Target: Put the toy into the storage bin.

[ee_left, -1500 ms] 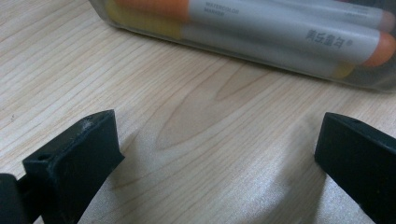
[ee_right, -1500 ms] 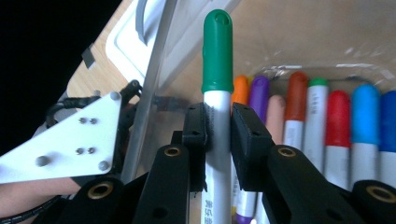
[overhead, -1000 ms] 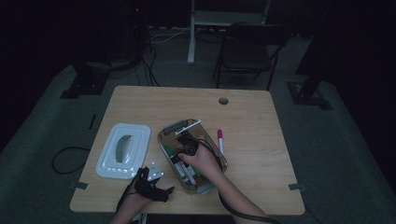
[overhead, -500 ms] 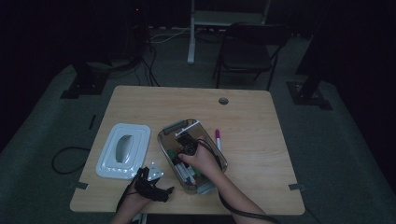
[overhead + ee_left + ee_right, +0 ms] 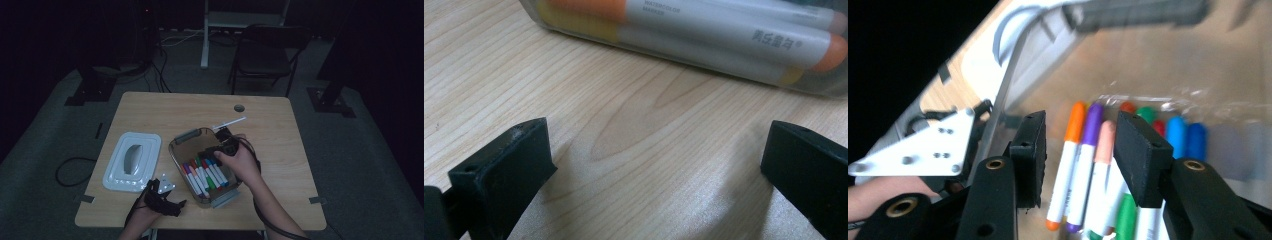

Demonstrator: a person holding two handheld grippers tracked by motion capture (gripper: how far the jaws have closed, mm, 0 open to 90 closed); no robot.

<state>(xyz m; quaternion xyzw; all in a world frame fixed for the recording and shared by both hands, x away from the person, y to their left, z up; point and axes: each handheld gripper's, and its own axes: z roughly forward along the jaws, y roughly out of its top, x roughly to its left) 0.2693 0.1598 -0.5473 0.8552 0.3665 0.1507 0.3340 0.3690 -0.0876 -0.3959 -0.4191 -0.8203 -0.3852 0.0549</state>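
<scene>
Nearest me, my left gripper point(image 5: 162, 199) rests low on the table point(image 5: 165, 112) at its front edge, its square matte-black jaws spread wide with bare pale wood grain between them. In the left gripper view the clear plastic wall of the bin point(image 5: 704, 65) lies just beyond those jaws, and through it show smooth white marker barrels with orange and yellow ends.

A little farther in, my right gripper point(image 5: 1079, 150) hangs over the open bin point(image 5: 176, 150), a rounded rectangular tub of clear plastic with grey latch handles at its two ends. My right jaws have just been opening; they stand part-way apart, flat black pads facing each other, and nothing is pinched between them. Below them in the right gripper view lie the markers point(image 5: 1088, 165), slim white cylinders with glossy caps in orange, purple, pink, green, red and blue, packed side by side on the bin's floor. In the high view they lie as a slanted row point(image 5: 205, 172) in the near half of the bin.

Left of the bin, apart from it, sits the lid point(image 5: 132, 160), white, smooth, rounded at the corners, with a grey oval grip moulded in its middle.
</scene>
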